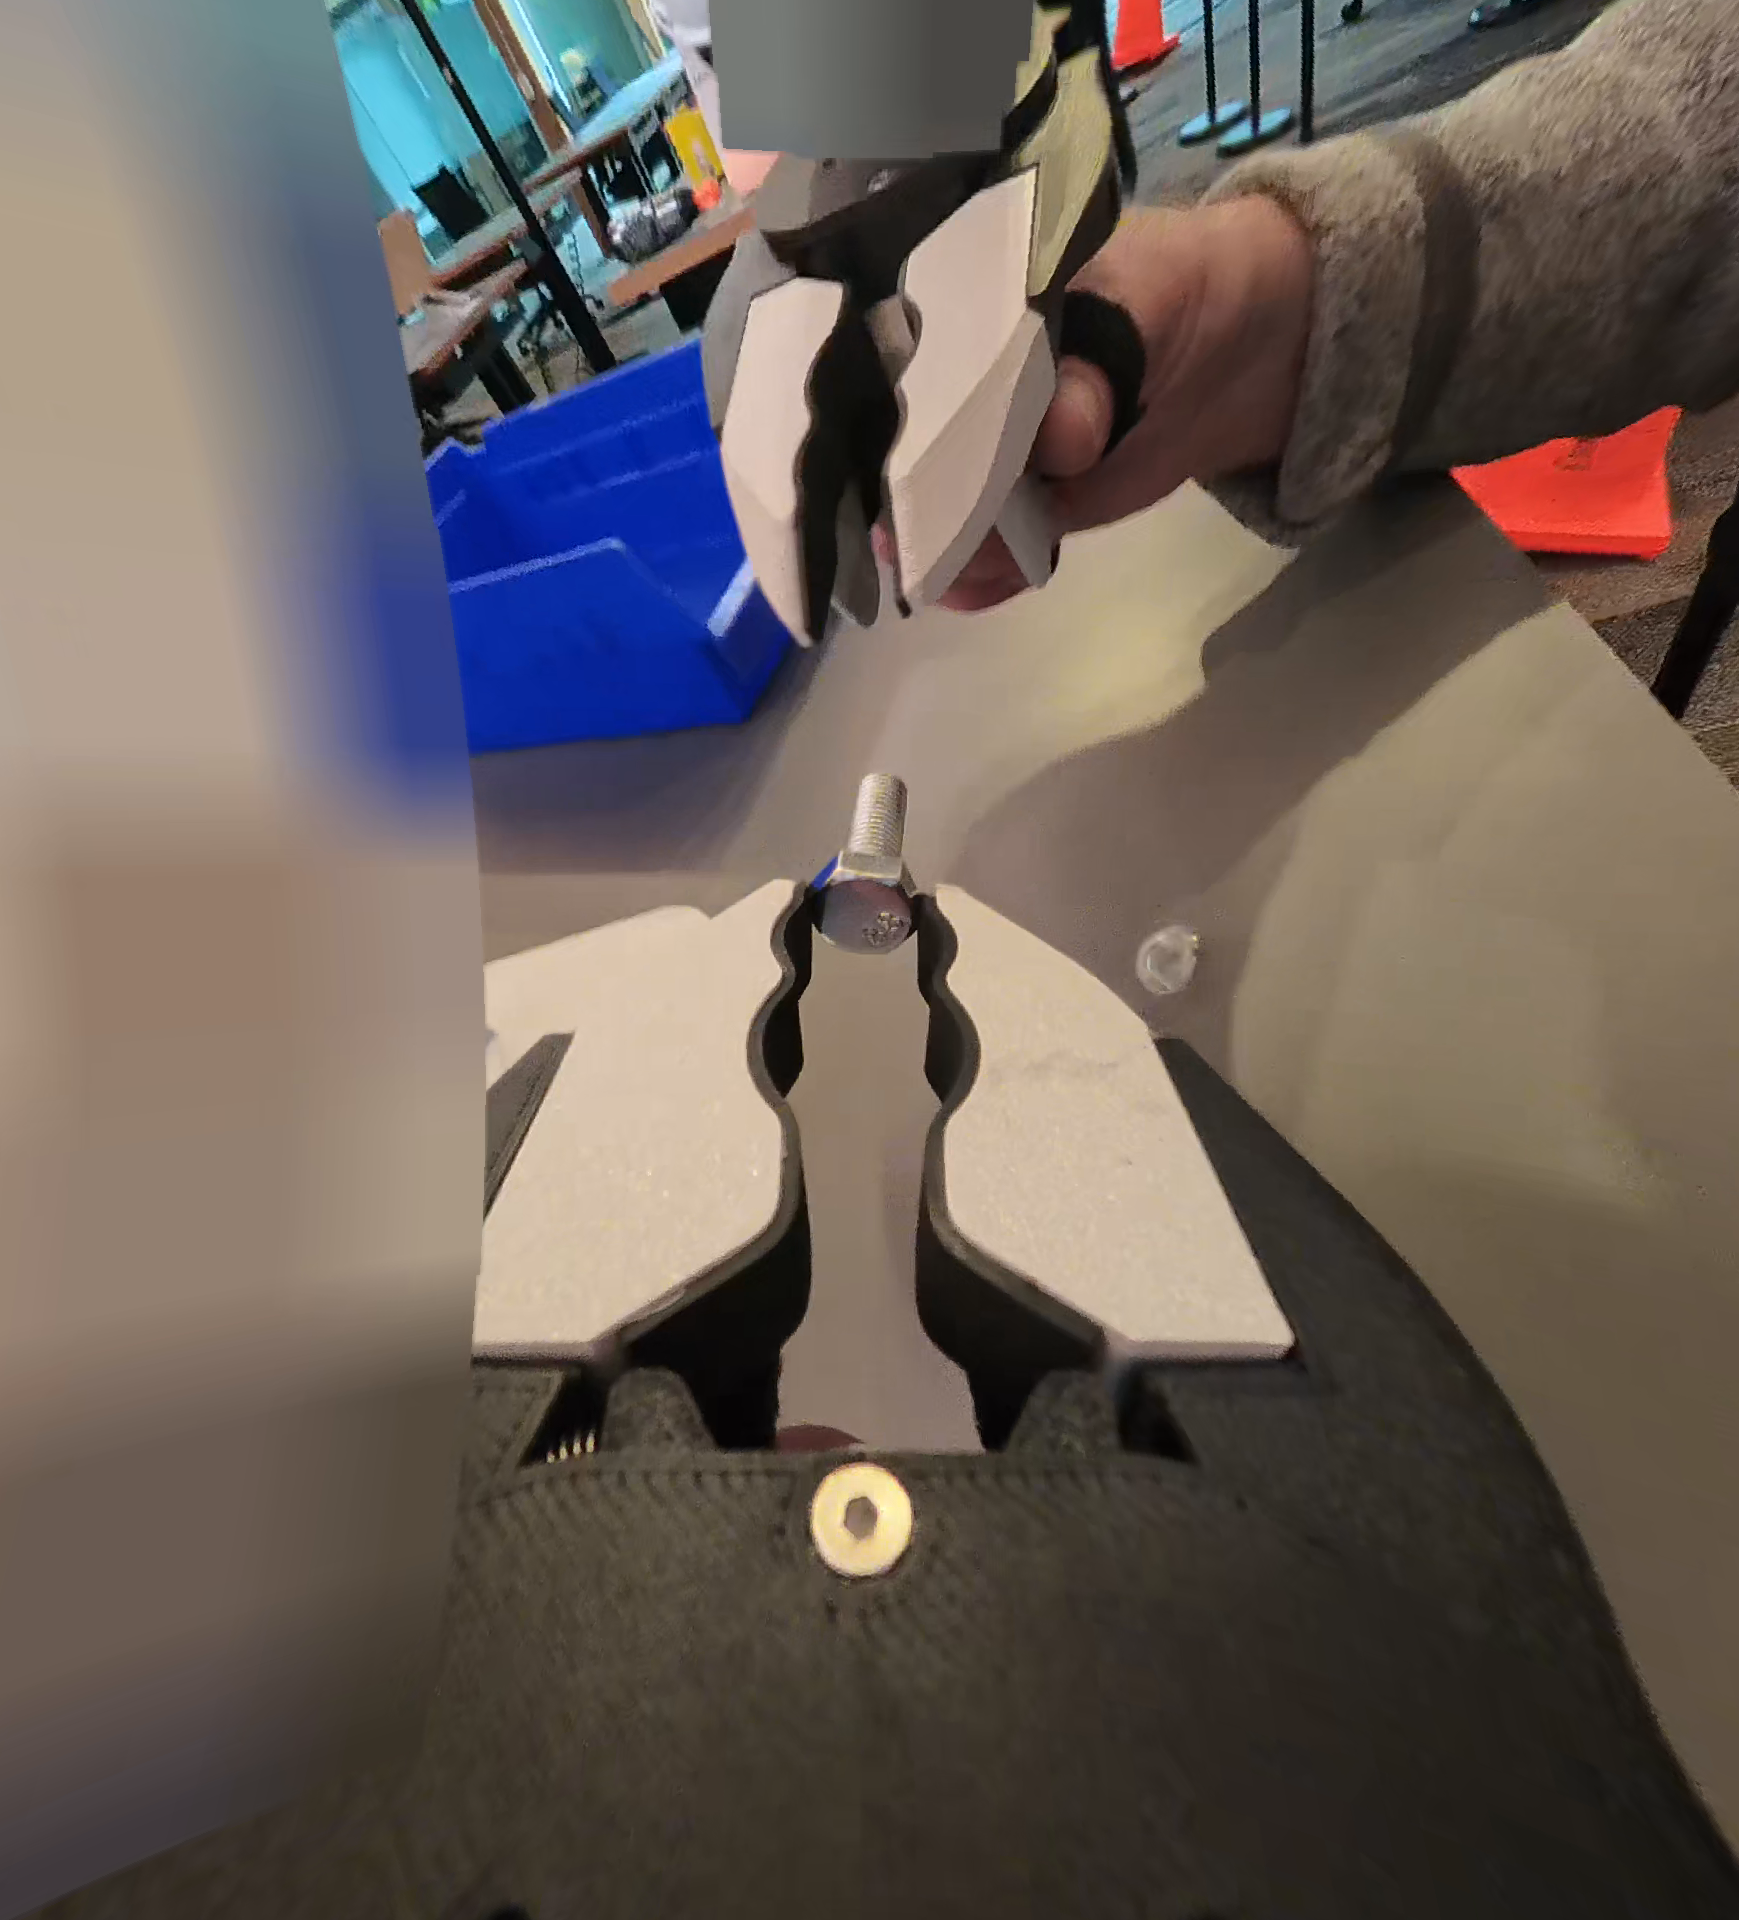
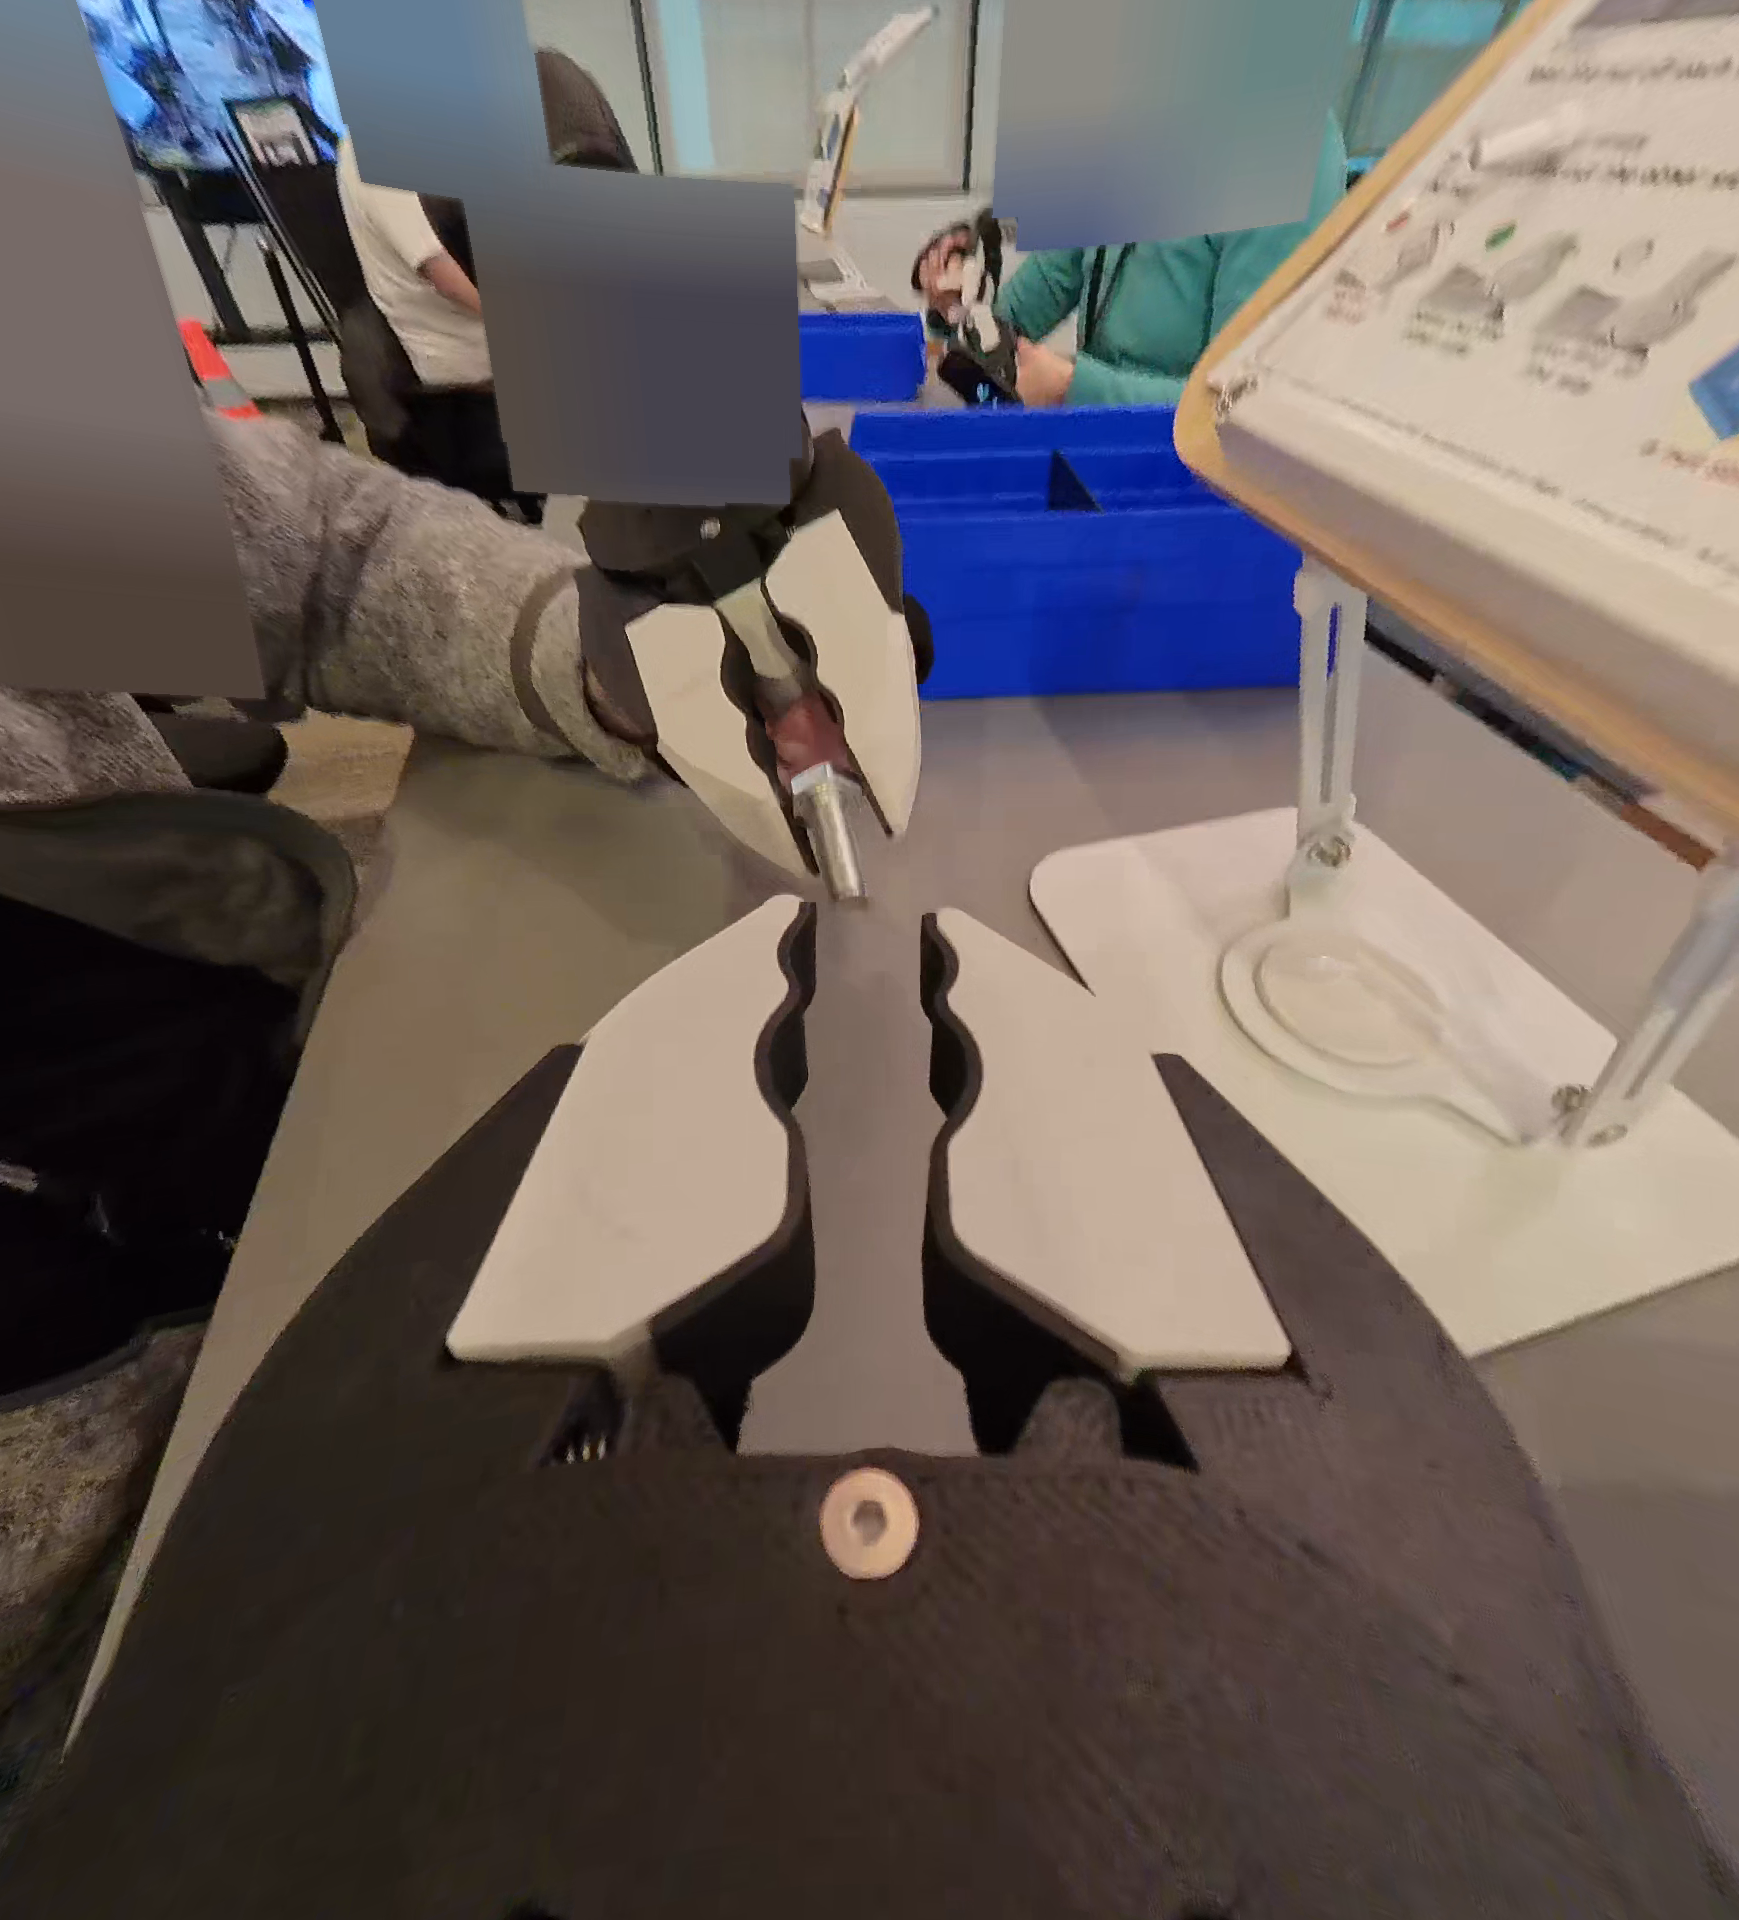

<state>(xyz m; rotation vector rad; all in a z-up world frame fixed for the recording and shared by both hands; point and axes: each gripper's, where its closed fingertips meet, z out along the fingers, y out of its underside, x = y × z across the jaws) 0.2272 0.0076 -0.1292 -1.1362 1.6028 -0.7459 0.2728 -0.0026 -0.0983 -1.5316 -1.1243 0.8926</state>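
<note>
1. my left claw (image 1: 863,914) is pinching a silver bolt (image 1: 873,873) by its hexagonal head; both pads press on the flats of the head, right at the tips.
2. the long axis of the bolt runs forward, in line with my left claw's fingers. the threaded shank sticks out past the tips and points away from me, out over the grey table (image 1: 1260,935).
3. from the right wrist view, the same bolt (image 2: 829,842) shows in my left claw (image 2: 839,831), its shank tilted down. the free end comes just before the tips of my right claw, a little to the left of the gap.
4. my right claw (image 2: 865,920) is spread a little and holds nothing; only bare table shows between its pads. in the left wrist view the right claw (image 1: 860,613) hangs above and beyond the bolt, tips pointing down, well apart from the thread end.
5. so the bolt lies straight ahead of my right claw, and its shank end is the nearer part.
6. a blue bin (image 1: 584,582) stands on the table behind and to the left. a small clear round piece (image 1: 1166,961) lies on the table just to the right of my left claw.
7. on the far right, a white stand (image 2: 1416,1195) carries a tilted board with a printed sheet (image 2: 1571,312).
</note>
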